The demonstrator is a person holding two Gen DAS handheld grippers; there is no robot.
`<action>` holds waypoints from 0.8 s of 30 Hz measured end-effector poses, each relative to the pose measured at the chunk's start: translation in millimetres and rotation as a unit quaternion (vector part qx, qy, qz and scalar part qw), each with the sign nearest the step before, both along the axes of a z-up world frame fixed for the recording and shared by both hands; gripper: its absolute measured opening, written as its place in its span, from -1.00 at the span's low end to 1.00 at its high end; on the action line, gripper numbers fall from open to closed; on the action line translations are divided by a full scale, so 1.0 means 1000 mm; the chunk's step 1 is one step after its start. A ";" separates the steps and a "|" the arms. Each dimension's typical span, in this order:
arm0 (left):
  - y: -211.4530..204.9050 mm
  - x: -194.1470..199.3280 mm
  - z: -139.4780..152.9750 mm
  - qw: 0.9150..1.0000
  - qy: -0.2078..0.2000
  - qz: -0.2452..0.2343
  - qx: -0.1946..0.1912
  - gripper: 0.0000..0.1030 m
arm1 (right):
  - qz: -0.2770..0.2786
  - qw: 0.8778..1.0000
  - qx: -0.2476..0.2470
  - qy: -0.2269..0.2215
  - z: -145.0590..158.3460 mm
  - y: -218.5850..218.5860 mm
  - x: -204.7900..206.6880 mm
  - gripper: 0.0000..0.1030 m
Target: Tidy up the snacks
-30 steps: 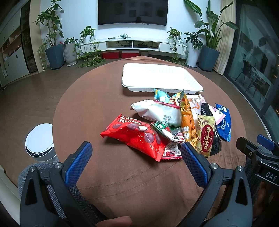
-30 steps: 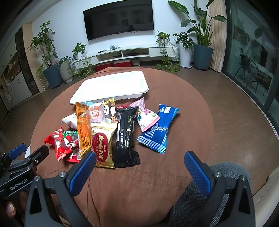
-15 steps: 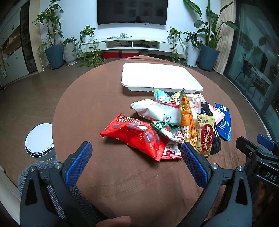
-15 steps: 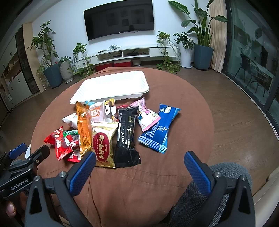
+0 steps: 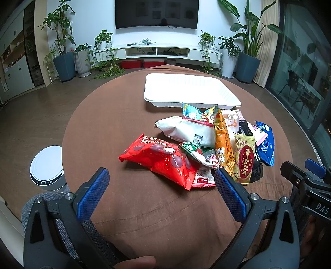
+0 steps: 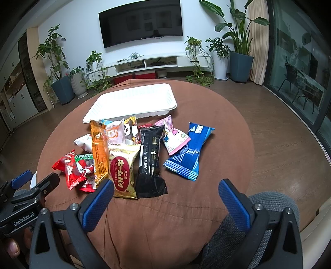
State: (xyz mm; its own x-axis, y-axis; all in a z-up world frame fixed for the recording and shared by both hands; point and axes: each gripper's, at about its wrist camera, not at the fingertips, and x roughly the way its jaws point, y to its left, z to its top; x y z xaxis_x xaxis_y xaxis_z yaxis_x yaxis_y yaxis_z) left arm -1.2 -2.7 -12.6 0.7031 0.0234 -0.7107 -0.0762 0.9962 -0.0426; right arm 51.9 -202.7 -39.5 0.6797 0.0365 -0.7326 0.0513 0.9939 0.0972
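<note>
Snack packets are lying heaped on a round table [image 5: 115, 115] covered in brown cloth, just near of an empty white tray [image 5: 186, 91]. A red Mylikes bag [image 5: 159, 161] is lying at the heap's left, a blue packet [image 6: 190, 149] at its right. The left gripper [image 5: 161, 192] and right gripper [image 6: 165, 198] are hovering near the table's near edge, fingers spread wide, gripping nothing.

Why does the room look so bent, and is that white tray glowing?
Left wrist view: the fisheye lens curves the round table and darkens the corners. Right wrist view: the white tray is overexposed, its ribs washed out; the TV shows faint reflections.
</note>
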 end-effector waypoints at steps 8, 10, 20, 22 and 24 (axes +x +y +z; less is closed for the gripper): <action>-0.001 0.000 -0.001 1.000 0.001 0.000 0.001 1.00 | 0.000 1.000 0.000 0.000 0.000 0.000 0.000 1.00; -0.001 -0.001 -0.001 1.000 0.001 -0.001 0.002 1.00 | 0.000 1.000 0.000 0.000 0.000 0.000 0.000 1.00; -0.001 -0.002 -0.002 1.000 0.004 -0.001 0.003 1.00 | -0.001 1.000 0.000 0.000 -0.001 0.000 0.000 1.00; -0.001 -0.003 -0.003 1.000 0.004 -0.001 0.004 0.99 | 0.000 1.000 0.001 0.001 0.000 0.000 0.000 1.00; 0.000 -0.003 -0.003 1.000 0.005 0.000 0.004 0.99 | 0.000 1.000 0.000 0.001 -0.001 0.001 0.000 1.00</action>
